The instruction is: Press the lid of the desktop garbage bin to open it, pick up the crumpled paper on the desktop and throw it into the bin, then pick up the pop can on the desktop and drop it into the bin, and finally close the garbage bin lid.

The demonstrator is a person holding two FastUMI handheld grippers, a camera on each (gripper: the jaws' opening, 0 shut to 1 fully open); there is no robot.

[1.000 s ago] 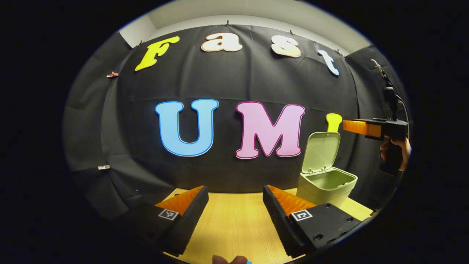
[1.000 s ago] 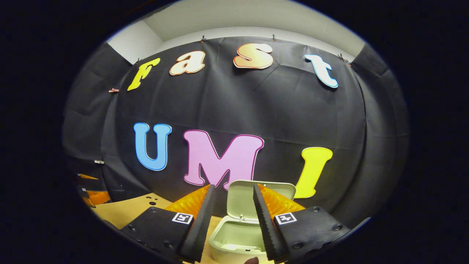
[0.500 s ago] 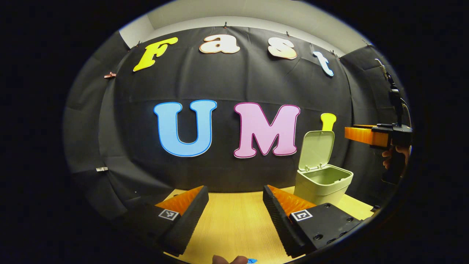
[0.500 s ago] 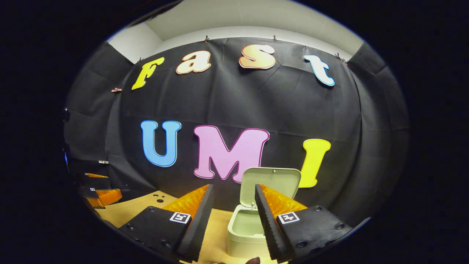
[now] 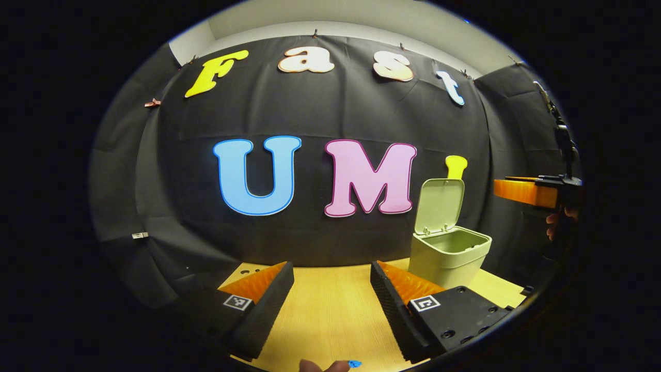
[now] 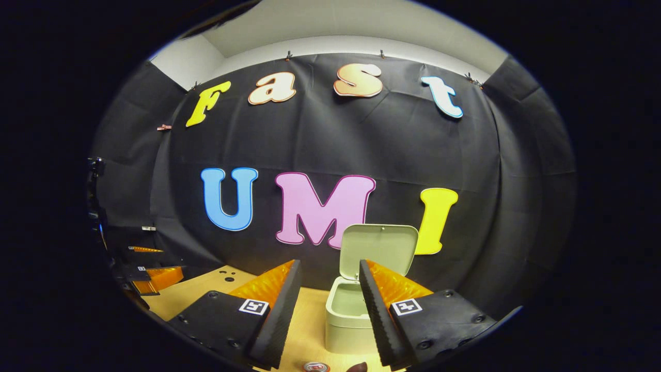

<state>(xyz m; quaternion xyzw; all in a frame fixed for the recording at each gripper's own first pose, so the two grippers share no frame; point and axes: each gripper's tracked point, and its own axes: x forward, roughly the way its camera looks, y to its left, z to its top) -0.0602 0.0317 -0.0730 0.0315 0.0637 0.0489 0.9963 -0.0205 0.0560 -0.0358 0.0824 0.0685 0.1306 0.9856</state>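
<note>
- You are holding the left gripper (image 5: pixel 332 279) over the wooden desktop (image 5: pixel 330 315), its fingers standing wide apart with nothing between them.
- You are holding the right gripper (image 6: pixel 325 281) above the near edge of the desktop (image 6: pixel 304 330), its fingers likewise spread wide and carrying nothing.
- The garbage bin (image 5: pixel 446 253) is sitting at the far right of the desktop in the left gripper view, close to the black cloth wall (image 5: pixel 320 113); in the right gripper view the bin (image 6: pixel 348 310) is showing just ahead, between the fingers.
- Its lid (image 6: pixel 379 248) is standing upright on its far hinge, leaving the bin mouth open; the lid (image 5: pixel 439 204) is showing the same in the left gripper view.
- The pop can (image 6: pixel 316 367) is lying or standing at the very bottom edge of the right gripper view, near side of the bin; only its top is visible, so I cannot tell its posture.
- In the left gripper view the right gripper (image 5: pixel 524 191) is hovering to the right of the bin and higher than its rim, with fingers of the hand (image 5: pixel 555 222) holding it visible below it.
- In the right gripper view the left gripper (image 6: pixel 150 271) is showing at the far left, well apart from the bin.
</note>
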